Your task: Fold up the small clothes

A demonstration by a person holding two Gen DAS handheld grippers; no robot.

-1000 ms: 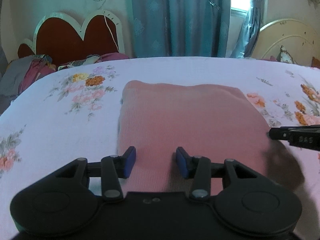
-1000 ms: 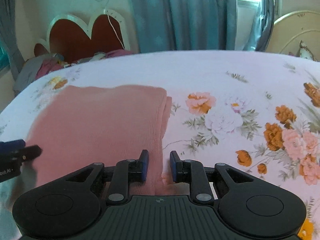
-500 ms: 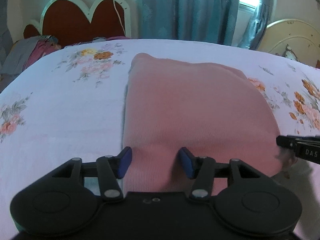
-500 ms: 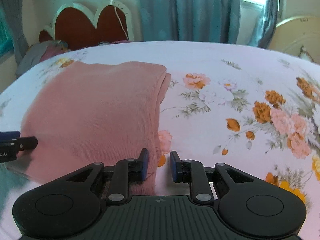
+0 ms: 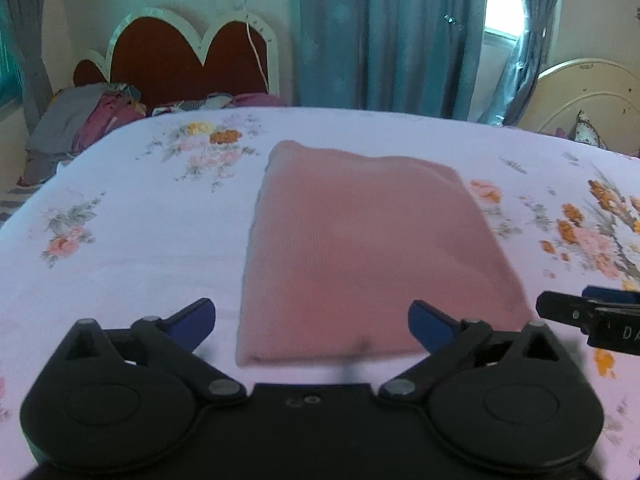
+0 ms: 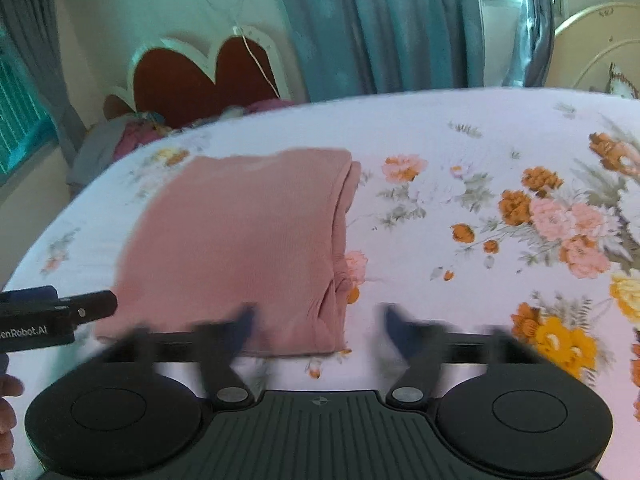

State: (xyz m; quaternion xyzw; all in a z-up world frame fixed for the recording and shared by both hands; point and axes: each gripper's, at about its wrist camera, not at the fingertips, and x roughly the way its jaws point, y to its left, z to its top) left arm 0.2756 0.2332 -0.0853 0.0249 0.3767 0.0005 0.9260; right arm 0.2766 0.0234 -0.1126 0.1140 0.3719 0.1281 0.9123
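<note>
A: Left gripper (image 5: 311,320)? Fingers?

B: Spread wide, just been opening, nothing pinched. The near edge of the pink garment (image 5: 360,248) lies between and beyond the blue pads (image 5: 192,320), not touched.

A: Right gripper (image 6: 316,326)?

B: Apart too, just been opening. Fingers (image 6: 240,328) are smeared by motion blur, so the pad edges are hard to read. The cloth's near right corner sits between them, no grip.

A: Where's the garment?

B: Folded flat on the floral bedsheet (image 5: 120,248), at 12 o'clock from the left gripper, 11 from the right. Stacked layers show along its right edge.

A: Anything cut off?

B: The other gripper only pokes in at the frame edge, at 3 o'clock in the left view. Clothes pile (image 5: 80,116) at 10, by the heart-shaped headboard (image 5: 180,56), partly hidden behind the bed edge.
</note>
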